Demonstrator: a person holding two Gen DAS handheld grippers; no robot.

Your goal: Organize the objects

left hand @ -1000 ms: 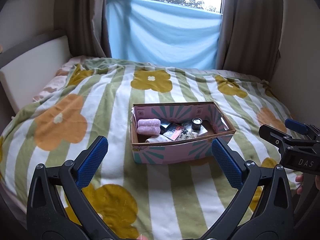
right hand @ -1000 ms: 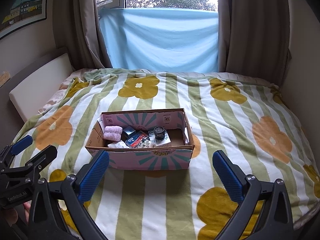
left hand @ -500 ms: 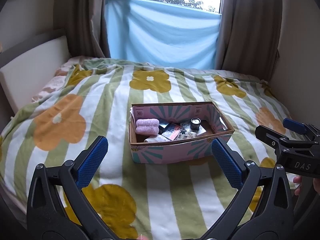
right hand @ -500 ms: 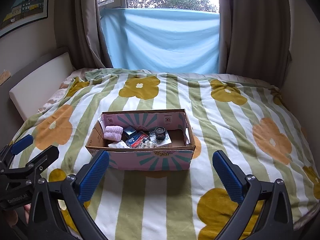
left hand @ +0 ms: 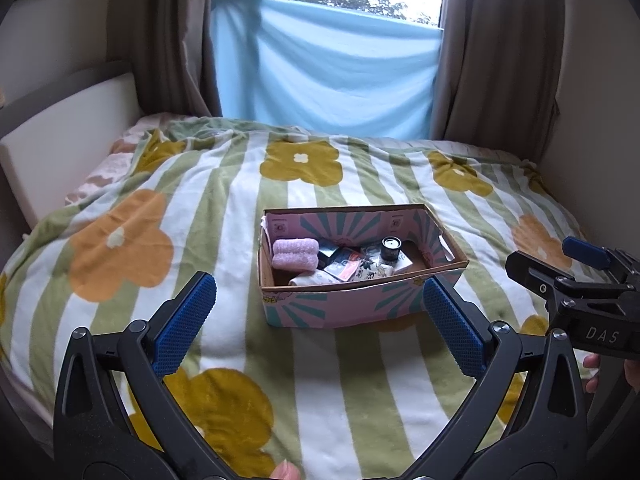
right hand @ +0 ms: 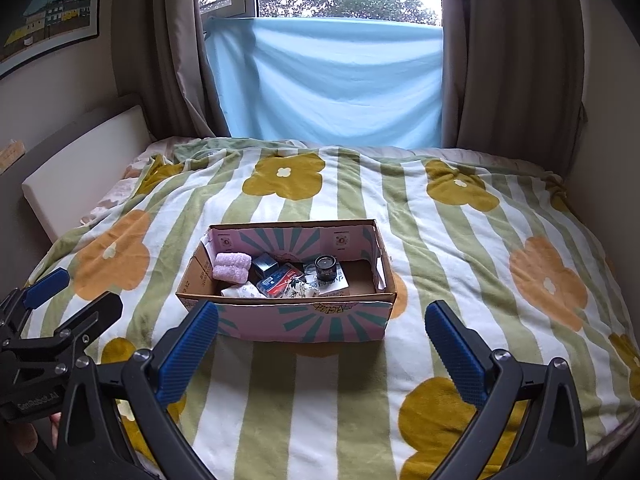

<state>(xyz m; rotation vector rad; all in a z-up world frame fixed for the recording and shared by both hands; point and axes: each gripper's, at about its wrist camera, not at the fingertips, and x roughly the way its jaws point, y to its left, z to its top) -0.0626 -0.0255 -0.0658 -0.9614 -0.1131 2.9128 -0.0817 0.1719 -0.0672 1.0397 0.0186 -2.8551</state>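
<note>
A pink and teal cardboard box (left hand: 344, 308) (right hand: 320, 322) sits open in the middle of the bed. It holds a pink rolled towel (left hand: 295, 254) (right hand: 232, 267), a small black jar (left hand: 391, 247) (right hand: 326, 266), a red and blue packet (right hand: 280, 282) and other small items. My left gripper (left hand: 320, 320) is open and empty, just in front of the box. My right gripper (right hand: 320, 336) is open and empty, also in front of the box. It shows at the right edge of the left wrist view (left hand: 576, 280). The left gripper shows at the left edge of the right wrist view (right hand: 60, 312).
The bed carries a green and white striped blanket (left hand: 200, 216) (right hand: 460, 240) with yellow and orange flowers. A white headboard (left hand: 60, 136) stands at the left. A blue cloth (right hand: 332, 80) hangs over the window between brown curtains. A wall is close on the right.
Both grippers have drifted slightly; the box sits a little lower and nearer in both views. Both stay open and empty.
</note>
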